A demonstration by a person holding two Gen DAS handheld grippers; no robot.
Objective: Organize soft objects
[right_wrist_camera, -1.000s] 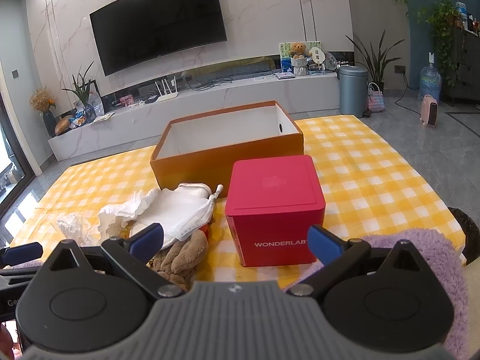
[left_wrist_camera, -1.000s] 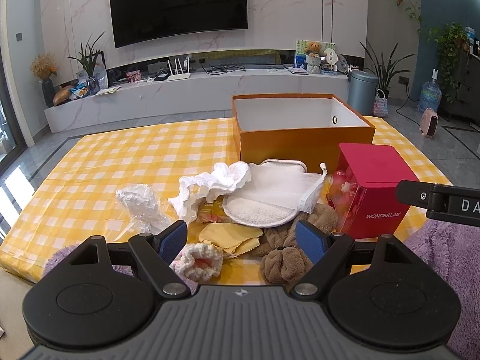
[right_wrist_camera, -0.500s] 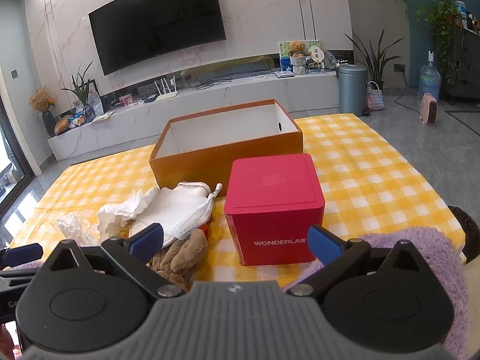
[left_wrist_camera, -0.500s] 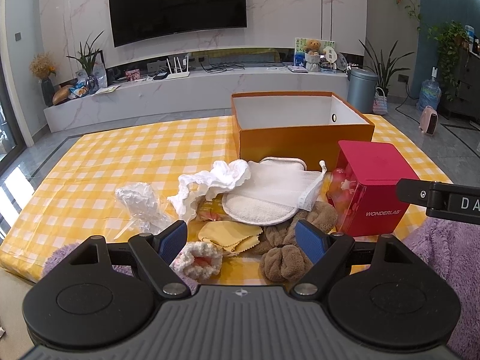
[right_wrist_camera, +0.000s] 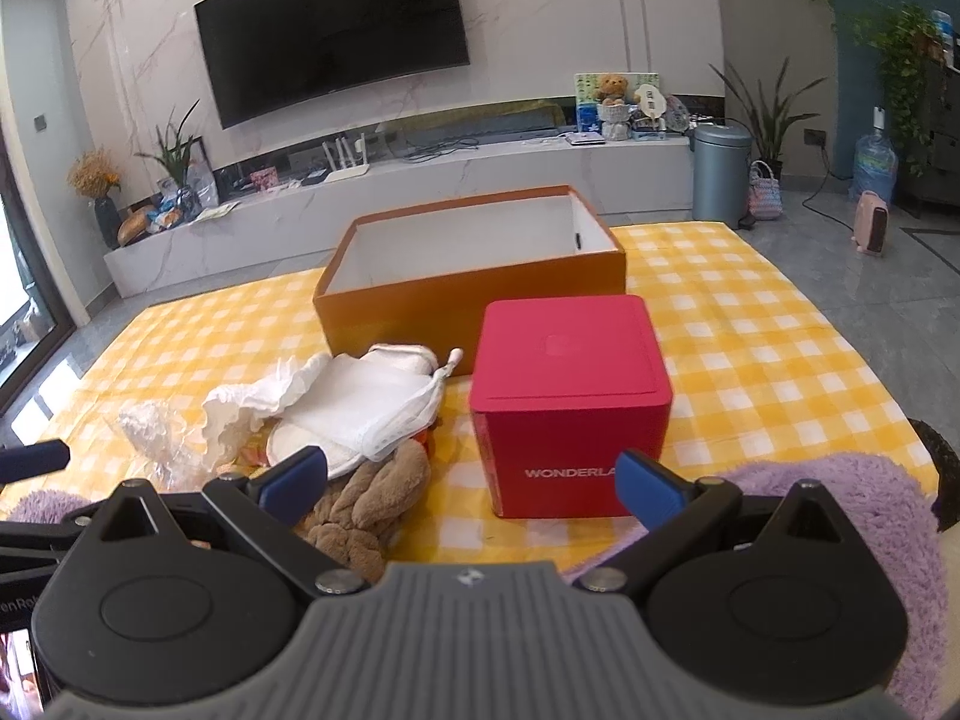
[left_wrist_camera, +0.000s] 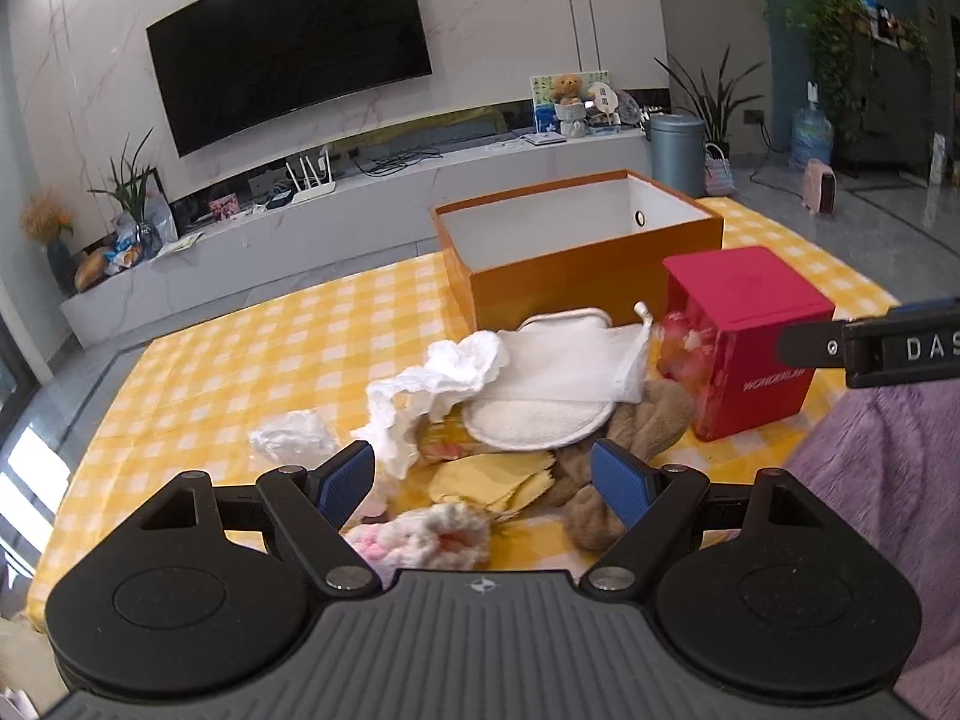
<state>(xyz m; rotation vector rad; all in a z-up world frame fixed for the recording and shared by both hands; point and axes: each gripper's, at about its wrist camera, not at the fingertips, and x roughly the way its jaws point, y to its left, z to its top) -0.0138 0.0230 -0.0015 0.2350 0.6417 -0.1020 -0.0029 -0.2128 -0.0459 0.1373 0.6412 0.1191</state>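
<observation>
Both grippers, left [left_wrist_camera: 483, 483] and right [right_wrist_camera: 471, 480], are hovering with fingers apart, holding nothing. The soft pile [left_wrist_camera: 528, 402] is lying before the orange box [left_wrist_camera: 591, 282], unsorted; picking one item likely comes next.

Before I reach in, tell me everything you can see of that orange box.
The orange box is a rectangular, lidless carton, apparently cardboard, orange outside and white inside, with a small round hole in its right end wall. It stands upright on the yellow checked cloth, behind the red cube box and the heap of soft items. No contents show above its rim. Neither tool touches it.
</observation>
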